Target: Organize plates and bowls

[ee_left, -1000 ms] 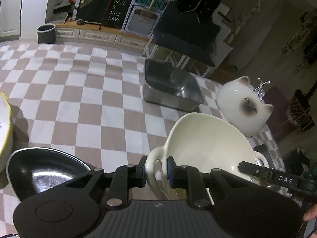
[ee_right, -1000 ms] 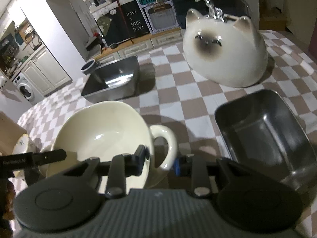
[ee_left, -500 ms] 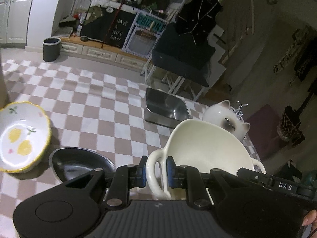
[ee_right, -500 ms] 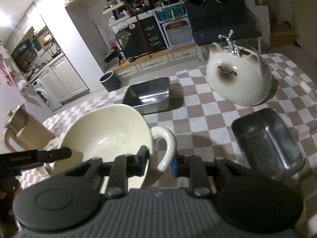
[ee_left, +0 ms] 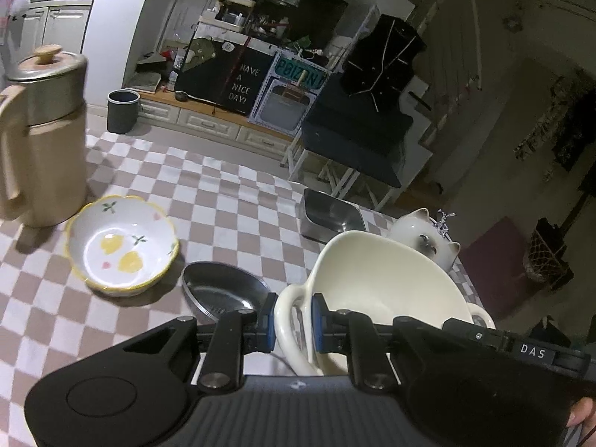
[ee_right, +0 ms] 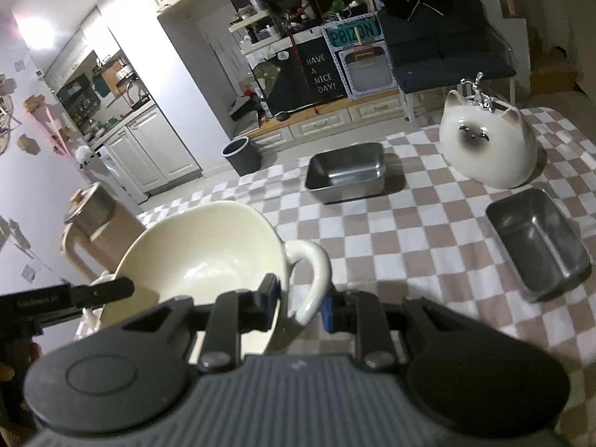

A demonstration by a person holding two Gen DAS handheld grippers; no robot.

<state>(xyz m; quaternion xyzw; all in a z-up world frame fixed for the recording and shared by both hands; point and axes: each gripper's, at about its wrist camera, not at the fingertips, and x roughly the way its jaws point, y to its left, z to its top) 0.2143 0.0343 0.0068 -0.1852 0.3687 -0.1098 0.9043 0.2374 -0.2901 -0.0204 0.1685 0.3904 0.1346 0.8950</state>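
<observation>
A cream bowl with two loop handles hangs above the checkered table, slightly tilted. My left gripper is shut on one handle, its blue pads pressing both sides of the loop. My right gripper is shut on the opposite handle of the cream bowl. Below in the left wrist view lie a white bowl with yellow lemons and a dark oval metal dish.
A beige jug with a metal lid stands at the far left. Two steel trays and a cat-shaped ceramic pot sit toward the far and right side. The table's far edge runs just behind them.
Both grippers have risen and drawn back with the cream bowl held between them. The lemon bowl and the jug have come into the left wrist view, and the table looks farther away.
</observation>
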